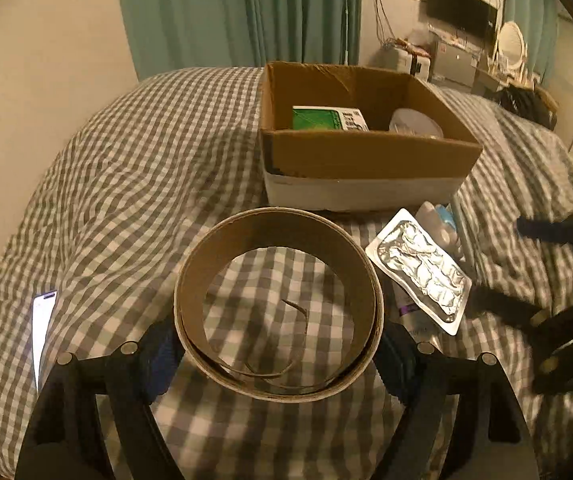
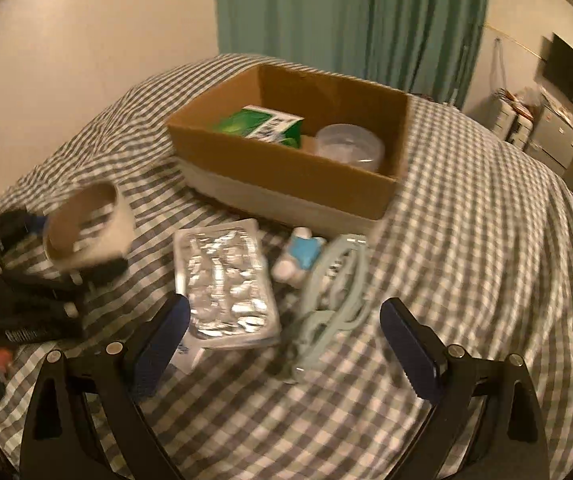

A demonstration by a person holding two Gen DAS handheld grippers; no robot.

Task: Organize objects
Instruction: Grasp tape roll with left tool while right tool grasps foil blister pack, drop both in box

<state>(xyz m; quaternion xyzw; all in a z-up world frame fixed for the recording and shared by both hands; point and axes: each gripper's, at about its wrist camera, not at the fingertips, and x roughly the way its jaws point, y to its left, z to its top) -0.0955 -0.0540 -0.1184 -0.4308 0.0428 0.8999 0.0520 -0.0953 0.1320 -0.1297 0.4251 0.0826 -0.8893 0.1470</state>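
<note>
I count one cardboard box (image 2: 286, 168), one cardboard ring (image 1: 278, 304), one foil blister pack (image 2: 226, 284), two items boxed.

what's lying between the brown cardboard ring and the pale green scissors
A silver foil blister pack lies between the brown cardboard ring and the pale green scissors on the checked cloth, clearest in the right wrist view.

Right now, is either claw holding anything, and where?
Left claw grips the cardboard ring by its outer sides; right claw holds nothing.

Grey checked bed cover (image 1: 134, 184), teal curtains (image 1: 246, 12), cream walls (image 1: 46, 60), cluttered desk (image 1: 458, 64) under warm light
</note>
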